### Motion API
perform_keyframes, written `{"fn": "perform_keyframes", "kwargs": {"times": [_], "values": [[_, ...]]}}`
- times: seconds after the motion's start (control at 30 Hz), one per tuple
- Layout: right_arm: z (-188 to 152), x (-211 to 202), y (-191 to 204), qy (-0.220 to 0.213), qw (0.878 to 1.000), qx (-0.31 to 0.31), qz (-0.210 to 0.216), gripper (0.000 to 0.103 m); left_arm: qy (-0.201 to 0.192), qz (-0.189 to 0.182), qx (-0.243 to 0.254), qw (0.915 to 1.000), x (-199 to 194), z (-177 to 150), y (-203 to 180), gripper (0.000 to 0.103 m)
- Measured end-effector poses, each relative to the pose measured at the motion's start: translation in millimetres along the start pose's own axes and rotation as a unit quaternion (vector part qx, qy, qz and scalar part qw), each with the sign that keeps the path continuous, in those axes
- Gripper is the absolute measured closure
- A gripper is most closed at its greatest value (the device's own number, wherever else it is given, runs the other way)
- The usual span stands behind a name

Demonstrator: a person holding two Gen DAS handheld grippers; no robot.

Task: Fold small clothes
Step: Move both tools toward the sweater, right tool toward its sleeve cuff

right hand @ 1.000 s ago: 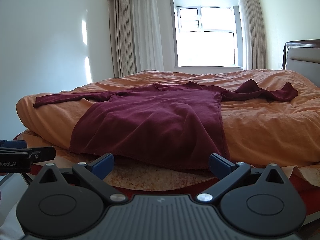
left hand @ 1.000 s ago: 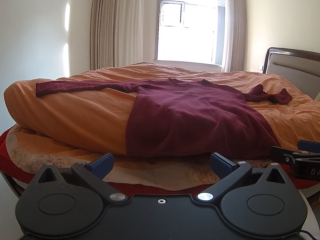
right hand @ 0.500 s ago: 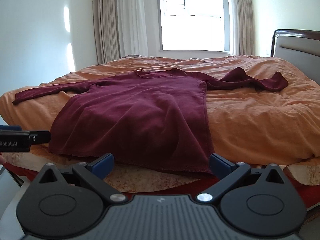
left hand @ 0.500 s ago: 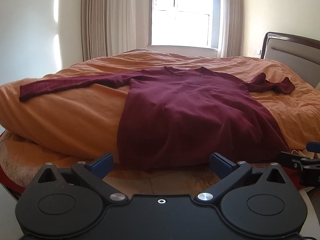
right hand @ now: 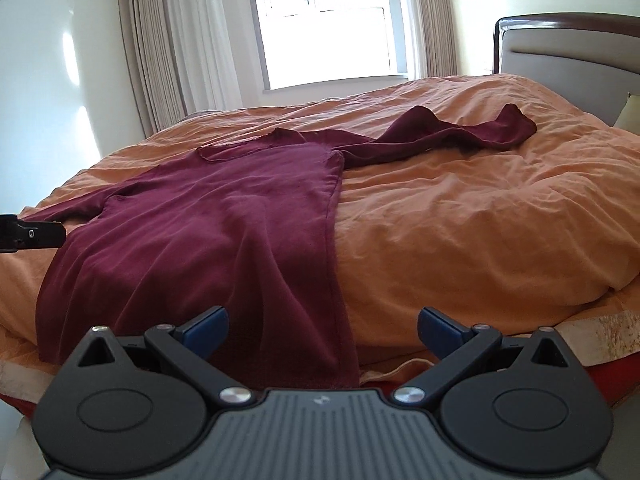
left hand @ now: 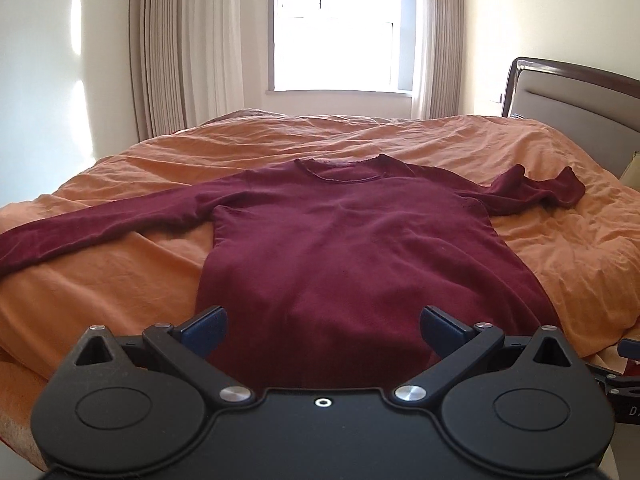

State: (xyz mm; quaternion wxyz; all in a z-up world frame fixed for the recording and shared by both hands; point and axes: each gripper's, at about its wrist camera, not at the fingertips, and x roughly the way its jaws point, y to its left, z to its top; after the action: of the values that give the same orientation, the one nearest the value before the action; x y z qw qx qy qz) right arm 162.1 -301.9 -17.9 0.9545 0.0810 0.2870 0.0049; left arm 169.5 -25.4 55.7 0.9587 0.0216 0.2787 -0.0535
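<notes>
Dark maroon long-sleeved knit sweater [left hand: 352, 248] lies face-up, spread flat on the bed's orange crumpled duvet [left hand: 568, 240], collar toward the window [left hand: 340, 28], hem draped over the near edge of the bed. One sleeve stretches straight out to the left side of the bed; the other is bunched and kinked toward the grey padded headboard [left hand: 576, 100]. In the right wrist view the sweater body [right hand: 208, 240] has loose folds running down to the hem.

Left gripper [left hand: 323, 328]: blue-tipped fingers [left hand: 204, 326] spread wide, nothing between them, centred on the hem, just in front of it, not touching as far as I can see.

Right gripper [right hand: 322, 327]: fingers [right hand: 440, 328] also spread apart and empty, lined up with the sweater's right-hand hem corner. Contact not visible.

Each gripper shows at the edge of the other's view. Beige curtains [right hand: 160, 52] flank the window; red bedding layer [right hand: 600, 376] shows under the duvet edge.
</notes>
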Motion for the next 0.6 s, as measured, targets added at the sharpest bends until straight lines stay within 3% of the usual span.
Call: {"fn": "perform_keyframes", "kwargs": {"times": [0.33, 0.6], "values": [[36.4, 36.4, -24.6, -0.011, 1.000, 0.007, -0.026, 0.000, 0.044, -0.007, 0.048, 0.9978, 56.1, 34.3, -33.9, 0.001], [72.0, 70.0, -50.0, -0.034, 0.997, 0.002, -0.067, 0.000, 0.047, -0.003, 0.039, 0.9981, 108.2, 69.0, -47.0, 0.001]]}}
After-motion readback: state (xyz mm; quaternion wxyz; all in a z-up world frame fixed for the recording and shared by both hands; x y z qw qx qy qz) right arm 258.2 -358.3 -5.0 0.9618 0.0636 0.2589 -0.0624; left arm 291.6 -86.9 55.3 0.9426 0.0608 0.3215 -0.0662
